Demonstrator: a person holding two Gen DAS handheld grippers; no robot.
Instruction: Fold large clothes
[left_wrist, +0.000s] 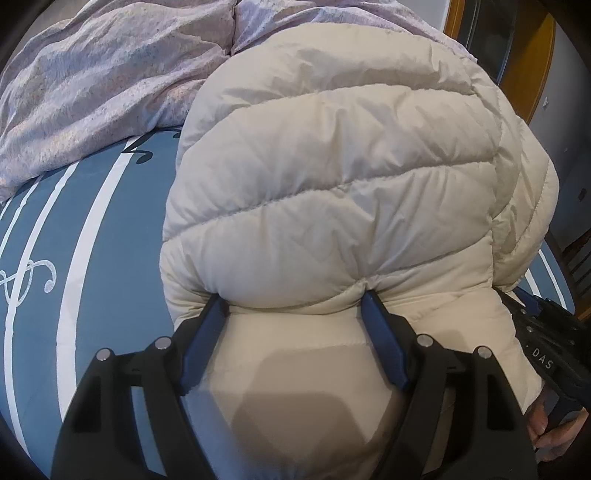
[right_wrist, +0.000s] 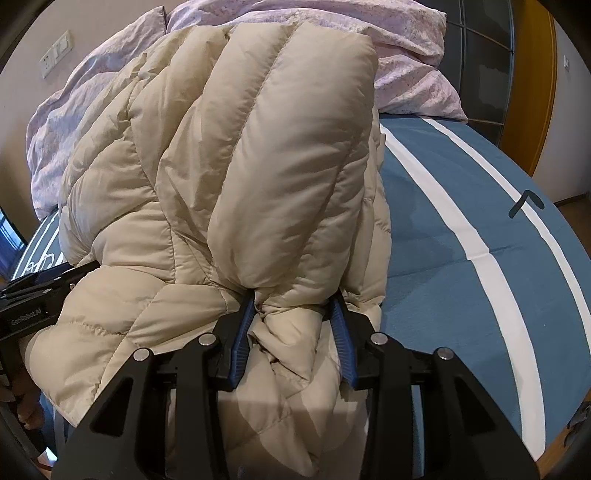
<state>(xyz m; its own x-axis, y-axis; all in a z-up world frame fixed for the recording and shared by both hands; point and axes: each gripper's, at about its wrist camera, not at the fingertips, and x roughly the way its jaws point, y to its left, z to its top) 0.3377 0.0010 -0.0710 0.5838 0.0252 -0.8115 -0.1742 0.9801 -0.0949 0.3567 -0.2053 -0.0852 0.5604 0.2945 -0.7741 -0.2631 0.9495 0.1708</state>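
On your far left, the crumpled pale lilac duvet (left_wrist: 110, 85) is bunched at the head of the bed, and beside it the blue bed sheet (left_wrist: 92, 258) with white stripes lies bare. To the right of that stripe, the cream quilted down jacket (left_wrist: 332, 184) rests on the bed as a thick, puffy bundle, its far end touching the duvet.

Your left gripper (left_wrist: 295, 299) has its jaws set wide, and a fat roll of the jacket's near edge fills the gap; both blue pads press into the padding, so you are holding it there. At the right edge of that view your right gripper's black body pokes out from under the jacket, with your hand (left_wrist: 554, 432) on its handle.

In the right wrist view, the jacket (right_wrist: 240, 166) shows a long padded fold, possibly a sleeve, lying along its top towards the duvet (right_wrist: 406, 74). Your right gripper (right_wrist: 295, 306) has its jaws at a narrower setting, pinching a gathered, wrinkled bunch of the jacket's near edge between the blue pads. Right of the jacket, the striped sheet (right_wrist: 443, 240) runs out to the bed's edge, and a wooden door frame (right_wrist: 532, 92) stands beyond.
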